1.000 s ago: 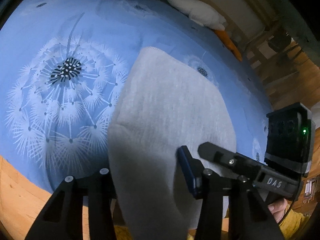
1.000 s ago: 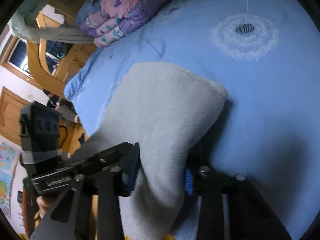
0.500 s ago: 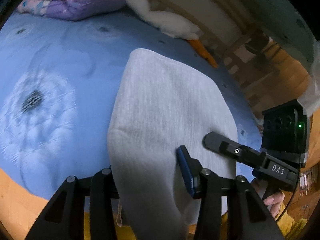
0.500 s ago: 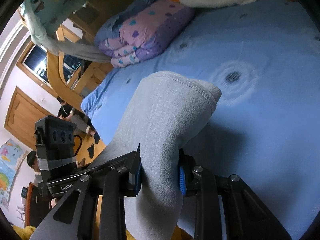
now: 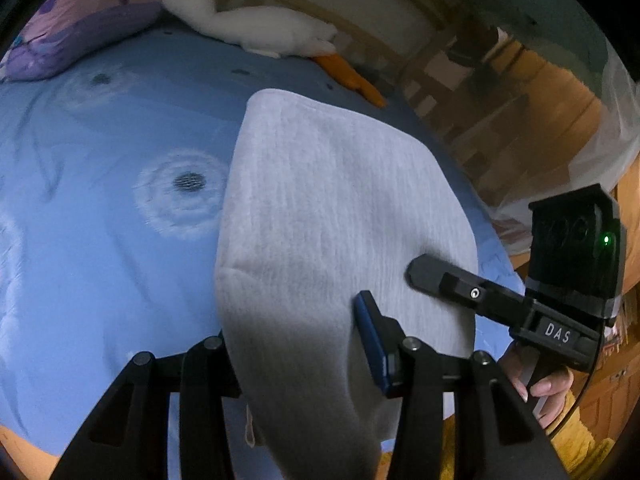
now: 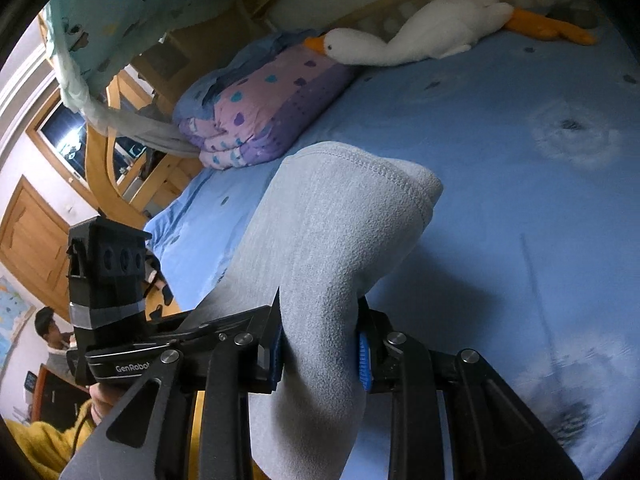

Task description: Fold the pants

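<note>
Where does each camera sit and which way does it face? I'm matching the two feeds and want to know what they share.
Left wrist: on the left gripper, facing along its fingers over the grey pants to the blue bed; right gripper and hand show.
Right wrist: on the right gripper, facing across the bed toward the folded quilt; left gripper shows.
Shared: pants, bed, quilt, goose plush.

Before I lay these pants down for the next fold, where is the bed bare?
Both grippers, left gripper and right gripper, grip the grey pants. The blue sheet is bare from the pants to the purple quilt. The head end is crowded: the quilt and toy goose.
</note>
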A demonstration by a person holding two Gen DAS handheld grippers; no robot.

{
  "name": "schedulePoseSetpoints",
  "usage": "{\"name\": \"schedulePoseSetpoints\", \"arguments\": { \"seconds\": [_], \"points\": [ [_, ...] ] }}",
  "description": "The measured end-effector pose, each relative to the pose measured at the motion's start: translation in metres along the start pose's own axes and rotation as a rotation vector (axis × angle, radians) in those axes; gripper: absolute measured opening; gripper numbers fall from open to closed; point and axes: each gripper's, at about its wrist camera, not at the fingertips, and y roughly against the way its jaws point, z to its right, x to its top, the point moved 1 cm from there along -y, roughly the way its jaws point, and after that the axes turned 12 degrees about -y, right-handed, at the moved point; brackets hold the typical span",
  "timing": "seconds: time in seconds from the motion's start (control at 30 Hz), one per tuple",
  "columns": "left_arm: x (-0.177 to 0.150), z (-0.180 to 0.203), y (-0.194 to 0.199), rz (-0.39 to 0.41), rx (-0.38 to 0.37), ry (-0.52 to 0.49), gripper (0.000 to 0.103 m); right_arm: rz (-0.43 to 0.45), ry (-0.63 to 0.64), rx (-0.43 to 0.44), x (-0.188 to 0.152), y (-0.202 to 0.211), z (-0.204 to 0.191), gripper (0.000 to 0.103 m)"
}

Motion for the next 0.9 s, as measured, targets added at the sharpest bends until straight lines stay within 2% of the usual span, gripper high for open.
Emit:
{"name": "schedulePoseSetpoints", "arguments": {
  "seconds": [0.2, 0.43, 0.53, 0.67, 0.73, 0.8, 0.9],
  "points": [
    [0.014, 0.025, -0.047, -0.048, 0.021, -0.041, 0.047, 0.0, 0.003, -0.023, 0.015, 0.011, 0.049, 0.028],
    [0.017, 0.047, -0.119, -0.128, 0.049, -0.154, 0.046, -0.017, 0.035, -0.17, 0.032, 0.001, 0.101, 0.028],
    [0.015, 0.045, -0.148, -0.181, 0.051, -0.174, 0.046, -0.033, -0.009, -0.209, 0.035, -0.006, 0.128, 0.028],
    [0.008, 0.041, -0.16, -0.195, 0.046, -0.184, 0.052, -0.059, -0.071, -0.272, 0.029, -0.017, 0.159, 0.035],
    [0.006, 0.04, -0.158, -0.195, 0.05, -0.203, 0.054, -0.059, -0.097, -0.3, 0.025, -0.021, 0.167, 0.046],
    [0.01, 0.047, -0.16, -0.206, 0.056, -0.204, 0.054, -0.043, -0.131, -0.299, 0.023, -0.018, 0.171, 0.047],
    [0.011, 0.049, -0.14, -0.201, 0.081, -0.203, 0.053, -0.03, -0.14, -0.335, 0.022, -0.007, 0.163, 0.047]
  ]
}}
